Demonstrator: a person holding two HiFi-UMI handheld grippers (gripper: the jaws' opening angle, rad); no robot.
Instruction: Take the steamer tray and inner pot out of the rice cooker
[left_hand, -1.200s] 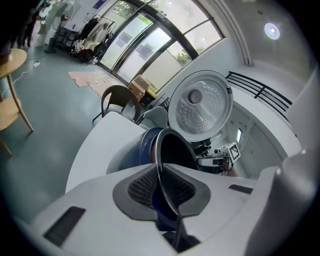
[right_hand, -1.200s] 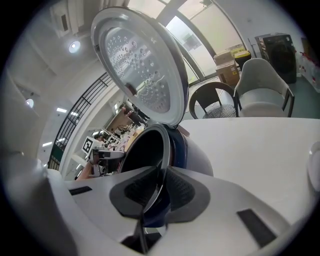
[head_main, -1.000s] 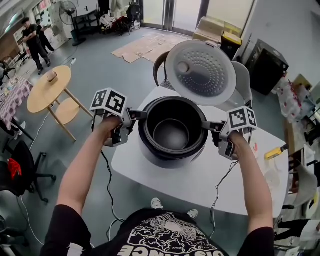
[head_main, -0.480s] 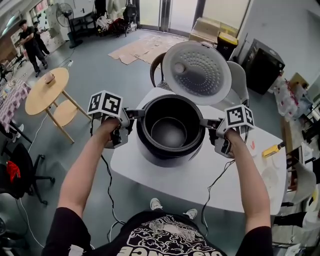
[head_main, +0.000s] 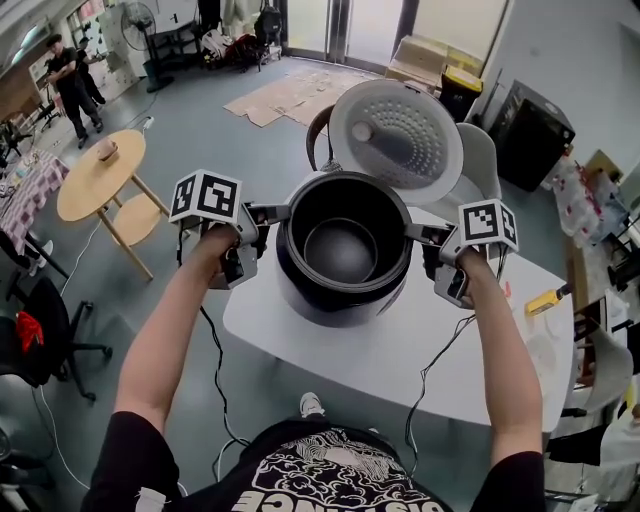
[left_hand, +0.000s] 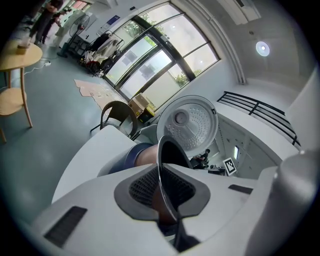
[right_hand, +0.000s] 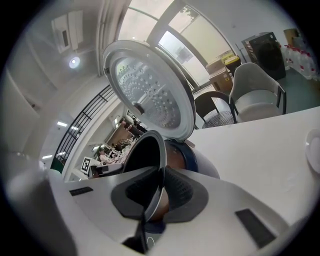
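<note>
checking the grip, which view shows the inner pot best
The head view: the whole inner pot, rim and floor, between left gripper and right gripper. Both gripper views show only its rim edge-on, clamped.

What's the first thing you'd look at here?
The big black inner pot in the middle, sticking up out of the rice cooker on the white table. The left gripper and right gripper pinch its rim from either side. Behind it, the round dotted lid stands open.

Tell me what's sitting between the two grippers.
The inner pot, its rim pinched by the left gripper and right gripper; the head view shows it.
</note>
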